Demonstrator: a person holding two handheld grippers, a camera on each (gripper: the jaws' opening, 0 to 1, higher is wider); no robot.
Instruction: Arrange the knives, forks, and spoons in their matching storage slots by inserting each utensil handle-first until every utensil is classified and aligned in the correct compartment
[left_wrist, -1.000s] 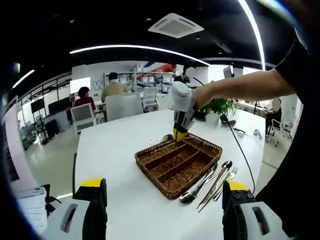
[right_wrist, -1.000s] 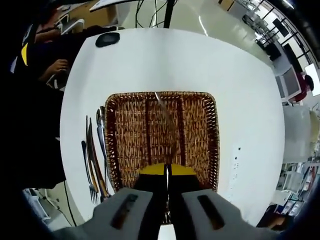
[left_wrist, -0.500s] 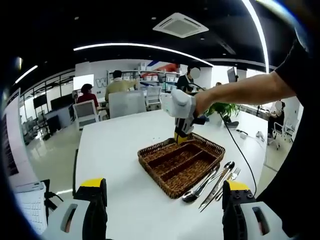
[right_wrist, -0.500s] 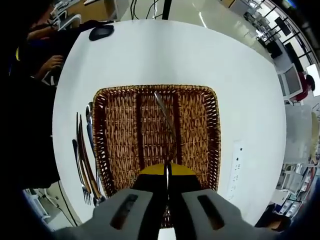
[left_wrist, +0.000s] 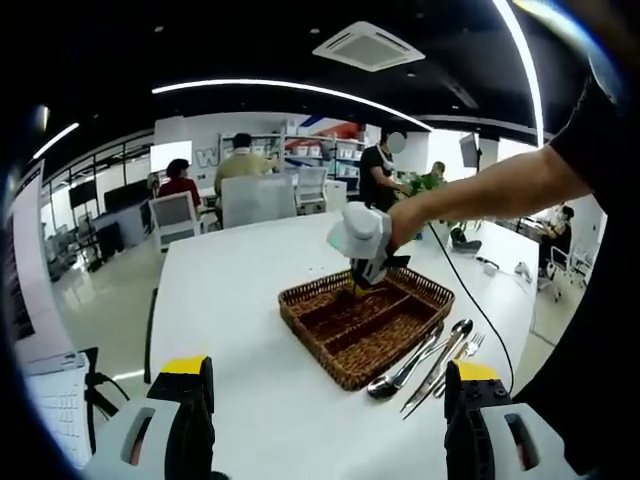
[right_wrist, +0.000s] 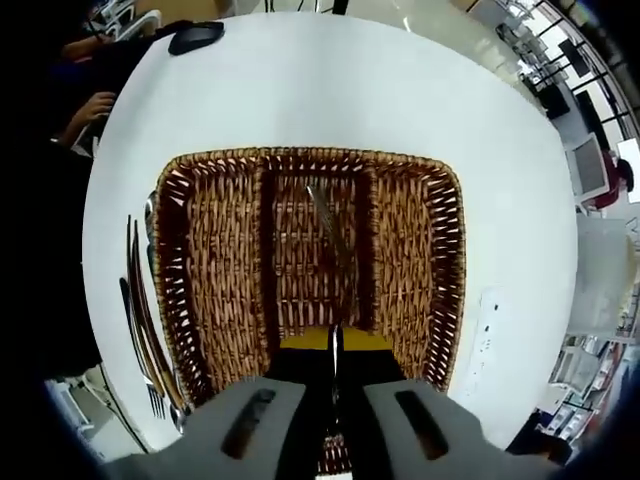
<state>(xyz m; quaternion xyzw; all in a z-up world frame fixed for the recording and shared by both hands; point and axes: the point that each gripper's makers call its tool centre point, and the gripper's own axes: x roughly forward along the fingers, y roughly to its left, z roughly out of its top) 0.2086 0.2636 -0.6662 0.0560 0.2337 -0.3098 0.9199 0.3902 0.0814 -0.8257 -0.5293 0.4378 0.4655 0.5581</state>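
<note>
One utensil (right_wrist: 330, 225), slim and metallic, is pinched between the right gripper's (right_wrist: 333, 345) jaws, which are closed tight on its near end so that the piece juts straight forward from them. In the right gripper view its long axis runs along the middle compartment of the wicker tray (right_wrist: 448, 270), parallel to the two woven dividers, with the free tip leaning slightly toward the left divider. I cannot tell from its thin profile whether it is a knife, a fork or a spoon, nor whether the free end is the handle. From the left gripper view the right gripper (left_wrist: 362, 265) hangs right over the far part of the tray (left_wrist: 330, 355), low enough that the utensil looks close to the basket floor, though whether it touches I cannot say. The coming move turns on that alignment: the piece already lies lengthwise over the centre slot, so it probably needs only a short descent and a release, with a slight twist to square it off from the left divider. Remaining cutlery (left_wrist: 425, 358) lies in a loose row on the white table (left_wrist: 230, 300) just beside the tray's long edge, on the side nearer the left gripper (left_wrist: 325, 420), whose jaws stand wide apart, hold nothing and are well back from the tray.
</note>
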